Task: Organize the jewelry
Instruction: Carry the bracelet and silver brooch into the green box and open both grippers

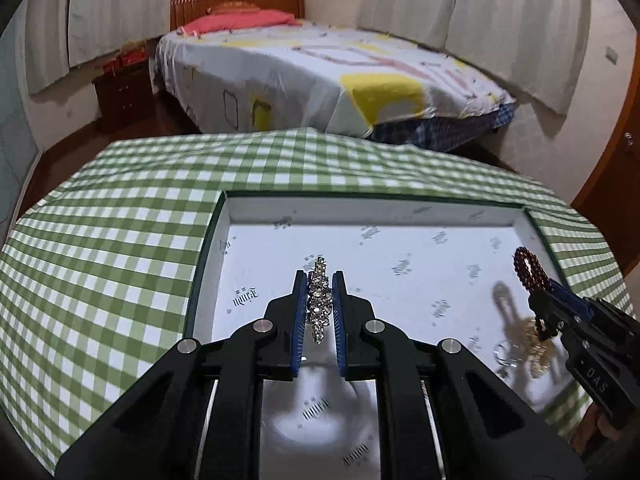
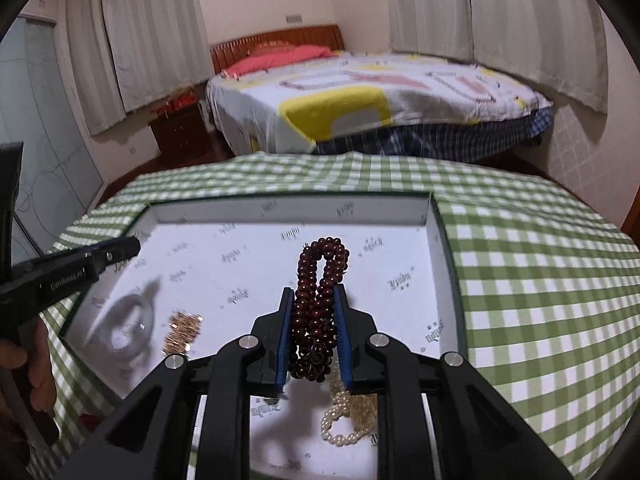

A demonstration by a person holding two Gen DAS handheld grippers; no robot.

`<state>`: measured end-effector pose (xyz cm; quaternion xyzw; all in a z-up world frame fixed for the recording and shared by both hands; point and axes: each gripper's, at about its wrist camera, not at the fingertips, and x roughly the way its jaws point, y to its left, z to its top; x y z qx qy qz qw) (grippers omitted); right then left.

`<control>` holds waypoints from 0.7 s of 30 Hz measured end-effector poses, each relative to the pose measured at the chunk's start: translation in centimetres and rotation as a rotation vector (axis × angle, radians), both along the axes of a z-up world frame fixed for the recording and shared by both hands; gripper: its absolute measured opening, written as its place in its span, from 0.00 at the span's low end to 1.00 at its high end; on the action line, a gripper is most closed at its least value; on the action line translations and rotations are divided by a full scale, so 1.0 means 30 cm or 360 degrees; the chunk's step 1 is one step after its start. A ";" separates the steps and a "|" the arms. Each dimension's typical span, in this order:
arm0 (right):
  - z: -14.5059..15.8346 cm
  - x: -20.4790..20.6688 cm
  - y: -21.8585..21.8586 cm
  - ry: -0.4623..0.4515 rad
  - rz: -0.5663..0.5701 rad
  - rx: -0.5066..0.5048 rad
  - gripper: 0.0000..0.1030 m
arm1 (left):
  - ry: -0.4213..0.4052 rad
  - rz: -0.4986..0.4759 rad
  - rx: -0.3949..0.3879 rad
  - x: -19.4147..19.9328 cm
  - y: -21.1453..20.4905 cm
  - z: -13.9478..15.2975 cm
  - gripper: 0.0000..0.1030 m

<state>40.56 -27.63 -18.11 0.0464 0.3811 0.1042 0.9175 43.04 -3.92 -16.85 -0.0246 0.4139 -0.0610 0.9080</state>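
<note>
My left gripper (image 1: pixel 319 280) is shut on a rhinestone bracelet (image 1: pixel 319 300) and holds it above the white floor of the green-edged box (image 1: pixel 400 203). My right gripper (image 2: pixel 315 294) is shut on a dark red bead bracelet (image 2: pixel 322 276), also held over the box (image 2: pixel 292 205); it shows at the right in the left wrist view (image 1: pixel 530 268). In the box lie a clear bangle (image 2: pixel 128 320), a gold chain (image 2: pixel 182 330) and a pearl strand (image 2: pixel 350 420). The left gripper (image 2: pixel 132 246) reaches in from the left in the right wrist view.
The box sits on a table with a green checked cloth (image 1: pixel 100 248). Behind it stand a bed (image 1: pixel 320 68) with a patterned sheet, a dark wooden nightstand (image 1: pixel 120 88) and curtained walls.
</note>
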 end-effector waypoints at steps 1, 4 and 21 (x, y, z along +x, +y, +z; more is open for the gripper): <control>-0.008 0.008 0.002 0.0015 0.0001 -0.0006 0.20 | 0.0027 0.0003 -0.0001 0.014 0.002 -0.012 0.12; -0.028 0.026 0.002 0.0064 -0.0001 -0.0025 0.20 | 0.0113 0.0007 0.0000 0.048 0.005 -0.052 0.12; -0.041 0.040 -0.003 0.0092 0.0020 -0.0022 0.34 | 0.0210 -0.0012 0.0004 0.073 0.002 -0.101 0.40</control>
